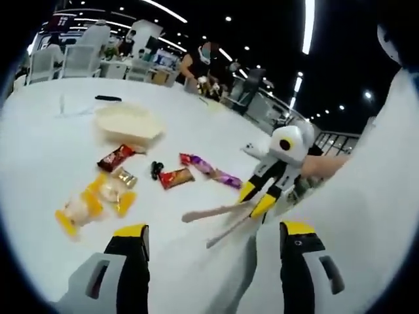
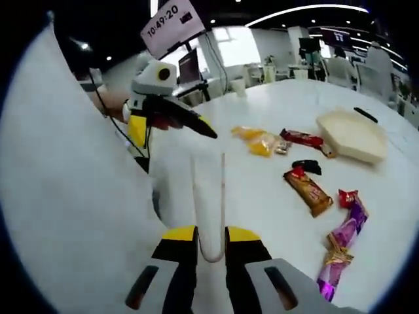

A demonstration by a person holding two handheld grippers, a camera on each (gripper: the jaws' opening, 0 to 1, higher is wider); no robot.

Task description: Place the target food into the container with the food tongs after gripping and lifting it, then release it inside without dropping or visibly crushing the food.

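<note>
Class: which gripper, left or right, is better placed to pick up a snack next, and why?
Right gripper: shut on the tongs, tips facing the snacks. Left gripper is open, holding nothing.

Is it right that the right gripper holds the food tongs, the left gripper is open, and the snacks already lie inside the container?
Not quite. In the left gripper view the snacks lie on the table beside the container, which looks empty. The right gripper does hold the food tongs, and the left gripper is open.

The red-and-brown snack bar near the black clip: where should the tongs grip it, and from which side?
Grip the red-and-brown snack bar across its narrow width at mid-length, coming down from above, I'd judge. It lies flat on the white table with bare table along both long edges, so the tongs held by the right gripper can straddle it. Squeeze lightly; the wrapper looks soft.
</note>
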